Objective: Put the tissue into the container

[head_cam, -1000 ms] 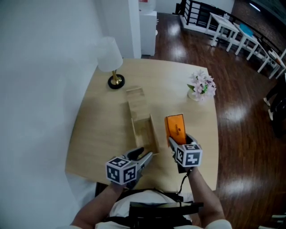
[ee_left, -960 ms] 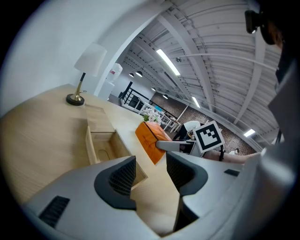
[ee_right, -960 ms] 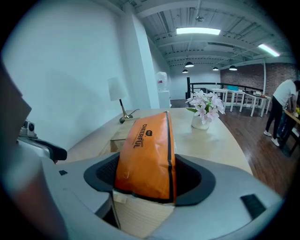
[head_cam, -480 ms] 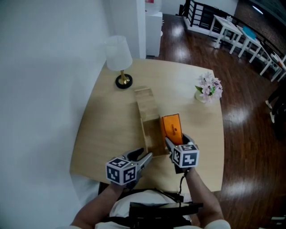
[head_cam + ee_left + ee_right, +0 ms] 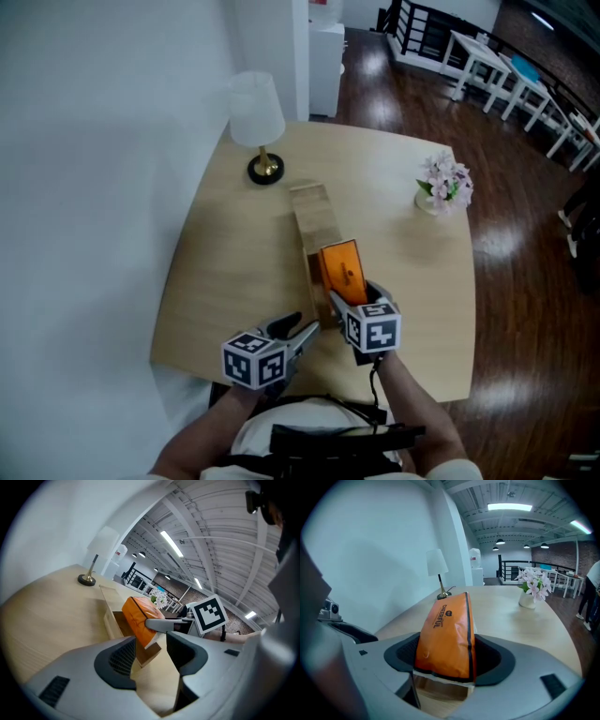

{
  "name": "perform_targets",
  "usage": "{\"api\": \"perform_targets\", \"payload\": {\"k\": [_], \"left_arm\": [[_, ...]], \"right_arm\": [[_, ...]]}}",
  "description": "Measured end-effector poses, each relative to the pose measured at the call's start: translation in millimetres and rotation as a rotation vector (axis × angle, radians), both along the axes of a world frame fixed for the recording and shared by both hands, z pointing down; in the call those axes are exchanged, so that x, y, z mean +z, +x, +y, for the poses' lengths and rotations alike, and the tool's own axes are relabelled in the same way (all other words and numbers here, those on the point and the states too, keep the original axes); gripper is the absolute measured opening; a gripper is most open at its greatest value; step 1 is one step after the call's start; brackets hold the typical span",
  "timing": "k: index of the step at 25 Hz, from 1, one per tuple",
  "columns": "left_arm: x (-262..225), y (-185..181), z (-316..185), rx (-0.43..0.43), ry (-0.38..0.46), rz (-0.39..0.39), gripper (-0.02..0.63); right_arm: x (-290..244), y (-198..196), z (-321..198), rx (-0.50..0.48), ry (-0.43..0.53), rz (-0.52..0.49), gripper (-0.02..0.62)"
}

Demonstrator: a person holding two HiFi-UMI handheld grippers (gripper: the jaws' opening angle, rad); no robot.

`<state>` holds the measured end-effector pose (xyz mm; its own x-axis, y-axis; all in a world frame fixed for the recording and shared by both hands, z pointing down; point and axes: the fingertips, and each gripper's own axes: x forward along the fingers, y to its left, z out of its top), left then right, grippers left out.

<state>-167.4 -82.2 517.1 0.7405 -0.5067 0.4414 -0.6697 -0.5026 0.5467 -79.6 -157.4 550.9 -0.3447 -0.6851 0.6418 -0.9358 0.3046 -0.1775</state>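
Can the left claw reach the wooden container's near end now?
Likely yes. The left claw is open, empty, aimed at the near corner of the container; the right claw holds the tissue pack above, not across its path.

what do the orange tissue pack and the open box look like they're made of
The orange tissue pack is probably thin plastic film, slightly glossy, with soft creases, a dark seam and printed lettering. The open box is apparently pale matt wood, perhaps bamboo or plywood, judging by its flat, straight-edged light-tan panels.
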Motion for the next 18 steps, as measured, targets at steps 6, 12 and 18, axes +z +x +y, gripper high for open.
{"api": "perform_targets", "payload": {"k": [6,12,18], "left_arm": [[4,-4,1,-0.004,-0.015,0.0,0.204],[8,-8,1,-0.013,-0.026,-0.002,0.204],[9,-10,-2,-0.022,-0.03,-0.001,0.204]], "right_arm": [[17,-16,-1,-0.024,-0.046,0.006,0.345],[33,-21,-3,-0.02,-0.09,0.013,0.346],[48,-24,-5,-0.01,-0.144,0.005,0.353]]}}
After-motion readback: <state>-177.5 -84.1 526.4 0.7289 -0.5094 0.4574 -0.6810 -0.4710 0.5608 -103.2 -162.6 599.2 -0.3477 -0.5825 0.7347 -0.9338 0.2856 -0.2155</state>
